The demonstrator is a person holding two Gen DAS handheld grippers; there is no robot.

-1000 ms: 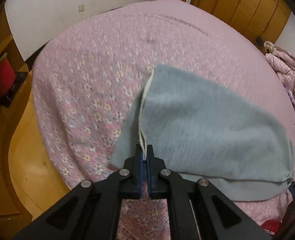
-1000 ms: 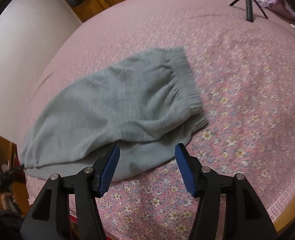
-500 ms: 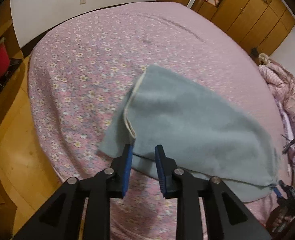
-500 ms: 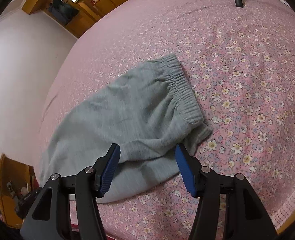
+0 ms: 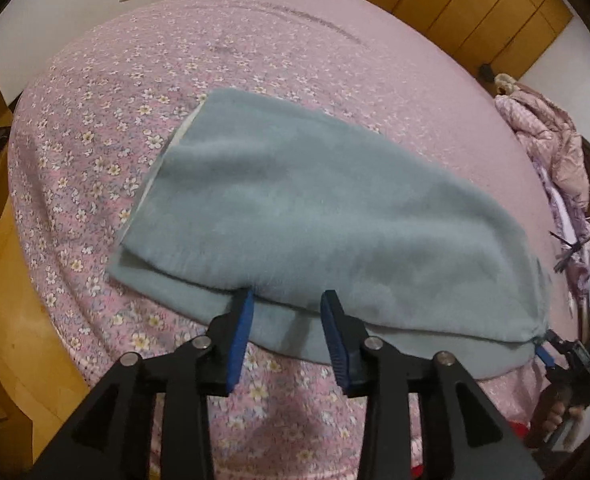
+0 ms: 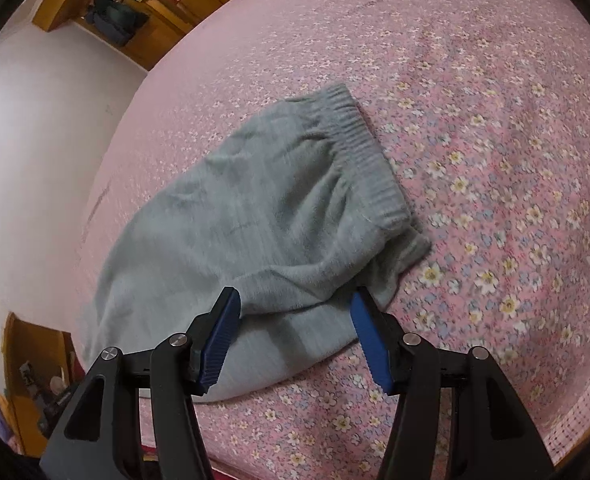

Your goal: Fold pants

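A: How do the grippers stand?

B: The left gripper (image 5: 288,305) is spread apart and holds nothing; its blue tips are at the near edge of the grey pants (image 5: 319,216). The right gripper (image 6: 295,307) is spread wider, also empty, at the near edge of the pants (image 6: 255,216) below the ribbed waistband (image 6: 365,148).

A: How many things?

B: One pair of pants, folded over, in the middle of the frame. Two grippers.

A: And the surface?

B: A bed (image 5: 95,128) with a pink flowered cover. Wooden wardrobes (image 5: 475,8) are at upper right, a pink garment (image 5: 547,136) at right.
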